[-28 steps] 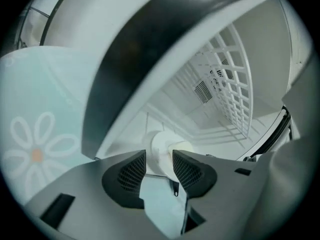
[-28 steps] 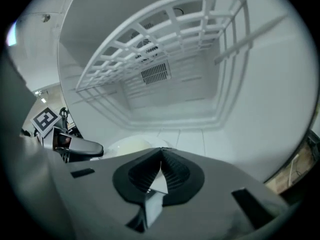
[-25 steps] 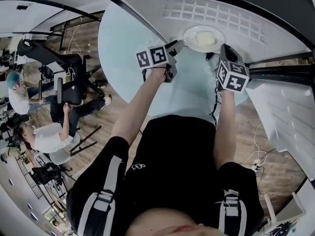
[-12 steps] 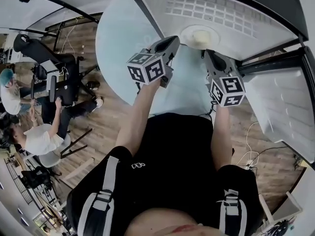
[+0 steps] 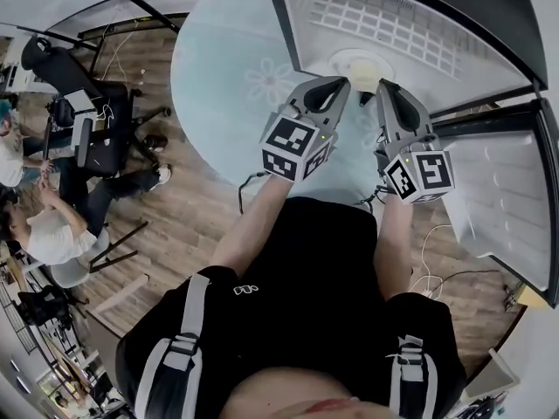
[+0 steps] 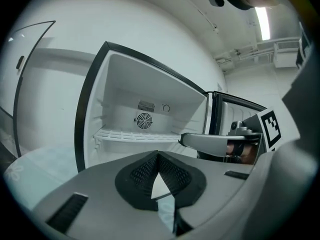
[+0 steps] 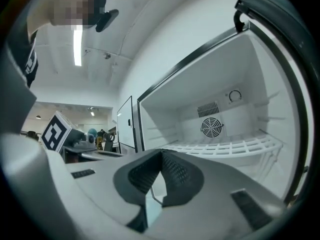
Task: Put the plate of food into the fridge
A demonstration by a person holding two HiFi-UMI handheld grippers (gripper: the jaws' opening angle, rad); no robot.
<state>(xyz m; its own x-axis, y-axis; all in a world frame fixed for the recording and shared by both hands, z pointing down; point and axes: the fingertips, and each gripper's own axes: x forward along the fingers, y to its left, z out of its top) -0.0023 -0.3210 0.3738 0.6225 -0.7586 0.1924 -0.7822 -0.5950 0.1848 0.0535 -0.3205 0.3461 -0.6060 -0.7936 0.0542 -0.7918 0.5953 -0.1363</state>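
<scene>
Left gripper (image 5: 337,84): pinched shut, nothing between jaws. Right gripper (image 5: 385,86): likewise closed, empty. Plate of food (image 5: 358,64): sitting inside open fridge (image 5: 301,37), nearer than wire shelf (image 5: 384,20), just beyond both gripper tips.

In the open white fridge (image 6: 150,84), room lies free above the white wire shelf (image 6: 135,135); the round plate of food (image 5: 358,63) blocks the front.
</scene>
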